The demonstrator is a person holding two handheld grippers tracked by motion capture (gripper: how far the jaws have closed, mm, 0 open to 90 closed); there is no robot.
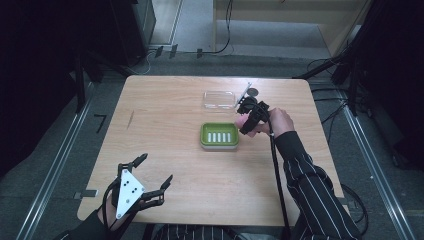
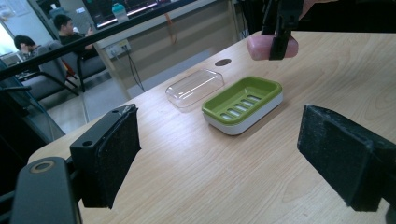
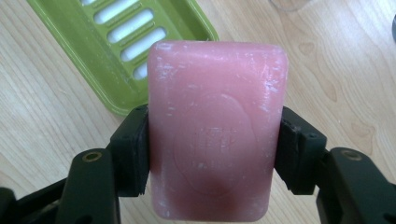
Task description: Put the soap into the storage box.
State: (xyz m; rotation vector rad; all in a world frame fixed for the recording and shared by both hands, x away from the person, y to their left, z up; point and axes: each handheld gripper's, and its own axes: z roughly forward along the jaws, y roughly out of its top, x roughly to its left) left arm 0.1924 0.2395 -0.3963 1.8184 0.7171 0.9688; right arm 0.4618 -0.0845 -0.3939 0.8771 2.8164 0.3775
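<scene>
A pink soap bar is clamped between the jaws of my right gripper, which is shut on it. In the left gripper view the pink soap bar hangs above the table, just right of the green soap dish. That green soap dish with its slotted white insert sits at the table's middle; its corner lies below and beside the soap. My left gripper rests open near the front left of the table, its pads far apart with nothing between them.
A clear plastic lid lies just behind the dish, also seen as a clear lid. A round hole marks the wooden table near its far edge. Dark stands and cables surround the table.
</scene>
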